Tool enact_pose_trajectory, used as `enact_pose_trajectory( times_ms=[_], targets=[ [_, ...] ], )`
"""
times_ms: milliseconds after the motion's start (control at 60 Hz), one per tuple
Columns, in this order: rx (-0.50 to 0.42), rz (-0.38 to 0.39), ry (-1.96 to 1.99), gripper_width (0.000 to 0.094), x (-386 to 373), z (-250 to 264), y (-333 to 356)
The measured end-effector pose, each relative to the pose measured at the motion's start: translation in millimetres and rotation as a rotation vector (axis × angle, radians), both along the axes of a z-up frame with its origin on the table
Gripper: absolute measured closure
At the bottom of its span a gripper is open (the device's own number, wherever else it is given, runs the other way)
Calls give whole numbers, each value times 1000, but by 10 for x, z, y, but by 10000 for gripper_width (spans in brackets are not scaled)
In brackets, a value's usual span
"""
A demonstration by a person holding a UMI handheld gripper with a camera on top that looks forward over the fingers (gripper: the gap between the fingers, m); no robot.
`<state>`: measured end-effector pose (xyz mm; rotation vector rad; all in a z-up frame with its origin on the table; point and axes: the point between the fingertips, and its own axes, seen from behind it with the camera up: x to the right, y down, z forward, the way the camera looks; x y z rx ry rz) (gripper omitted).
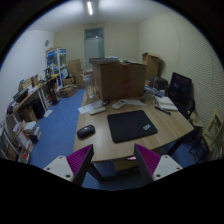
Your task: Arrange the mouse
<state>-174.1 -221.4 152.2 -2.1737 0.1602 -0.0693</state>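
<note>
Gripper (113,163) fingers spread apart, holding nothing (above desk (170,128) edge). Mouse (86,130) sits just left of mat (132,125), well beyond the fingers.

1. A wooden desk (170,132) is seen beyond the gripper's fingers.
2. A black mouse mat (132,125) is laid flat on it.
3. A dark mouse (86,130) is set just beside the mat.

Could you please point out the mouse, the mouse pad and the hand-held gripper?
mouse (86,130), gripper view, top of its body
mouse pad (132,125), gripper view, middle of its surface
hand-held gripper (113,161), gripper view, between its open fingertips
</note>
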Motion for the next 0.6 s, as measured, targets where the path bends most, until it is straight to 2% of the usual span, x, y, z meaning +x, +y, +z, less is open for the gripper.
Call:
enact_pose_trajectory(
  times_ms=[333,467,600],
  targets=[
    [-1,169,77,110,-526,-537,688],
    [-51,245,114,120,-899,-984,925],
    [-73,238,117,138,-1101,-1300,1263]
  ],
)
